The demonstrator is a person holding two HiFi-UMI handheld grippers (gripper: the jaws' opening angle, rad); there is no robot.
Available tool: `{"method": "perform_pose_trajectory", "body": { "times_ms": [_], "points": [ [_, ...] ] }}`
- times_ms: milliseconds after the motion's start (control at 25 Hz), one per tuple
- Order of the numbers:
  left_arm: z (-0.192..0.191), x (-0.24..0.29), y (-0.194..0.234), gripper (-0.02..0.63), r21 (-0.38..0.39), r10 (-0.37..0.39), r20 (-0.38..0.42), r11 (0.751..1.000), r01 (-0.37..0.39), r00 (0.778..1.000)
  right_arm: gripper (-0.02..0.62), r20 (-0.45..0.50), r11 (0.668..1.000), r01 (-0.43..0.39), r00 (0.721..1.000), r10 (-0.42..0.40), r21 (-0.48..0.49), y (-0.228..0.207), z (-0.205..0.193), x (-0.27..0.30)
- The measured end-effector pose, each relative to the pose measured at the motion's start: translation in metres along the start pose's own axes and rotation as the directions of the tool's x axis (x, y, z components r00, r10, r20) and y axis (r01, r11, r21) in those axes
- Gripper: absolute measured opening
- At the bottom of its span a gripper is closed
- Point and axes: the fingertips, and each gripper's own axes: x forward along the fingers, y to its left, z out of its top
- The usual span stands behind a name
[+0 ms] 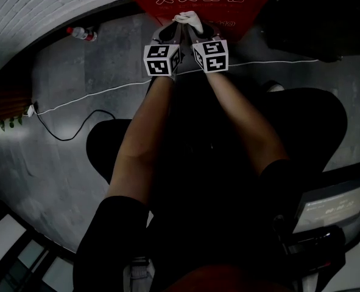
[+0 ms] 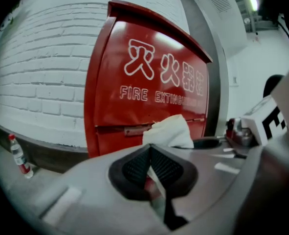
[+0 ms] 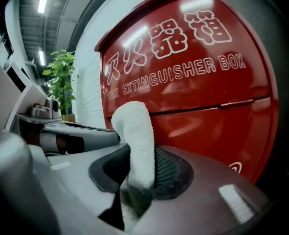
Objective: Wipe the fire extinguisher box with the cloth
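Right claw (image 3: 137, 153) is clamping the cloth (image 3: 134, 141) across its fold, and the white wad is sticking up past the pads toward the box (image 3: 198, 106). Left claw (image 2: 150, 151) is pinching shut on what looks like a thin edge of the same cloth, with the pads nearly meeting. My read: the two-point hold is keeping the cloth bunched into one firm pad so it isn't flopping during the wipe.

Both claws are sitting side by side with tips converging right in front of the box. The cloth is hovering at the front panel, near the horizontal seam. Can't tell whether it's touching yet. Judging the wipe as about to start, with most of the panel not yet covered.

The box is standing against the white brick wall (image 2: 36, 77). It's carrying big white characters 灭火器箱, with "FIRE EXTINGUISHER BOX" under them. A small white mark is showing low on the front, unreadable.

A plastic bottle (image 1: 82, 34) is lying on the floor (image 1: 58, 163) left of the box, at the wall base. A white cable (image 1: 106, 91) is running across the floor in front of the box. A plant (image 3: 61, 77) is standing well off to the box's left.
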Motion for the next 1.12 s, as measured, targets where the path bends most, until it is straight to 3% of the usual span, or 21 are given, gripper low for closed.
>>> {"method": "perform_pose_trajectory", "body": {
  "times_ms": [520,800,1120],
  "points": [
    [0.006,0.047,-0.085,0.0,0.053,-0.158,0.01,0.986,0.157,0.987,0.107,0.013,0.991,0.133,0.991,-0.133,0.004,-0.083,-0.002,-0.052],
    [0.014,0.064,-0.131,0.0,0.079,-0.258,0.013,0.963,0.256,0.966,0.11,0.021,0.982,0.19,0.981,-0.19,-0.001,-0.122,0.001,-0.08],
    [0.016,0.072,-0.159,0.0,0.11,-0.311,0.017,0.945,0.307,0.95,0.108,0.015,0.948,0.316,0.948,-0.317,0.047,-0.178,-0.002,-0.119]
  ]
}}
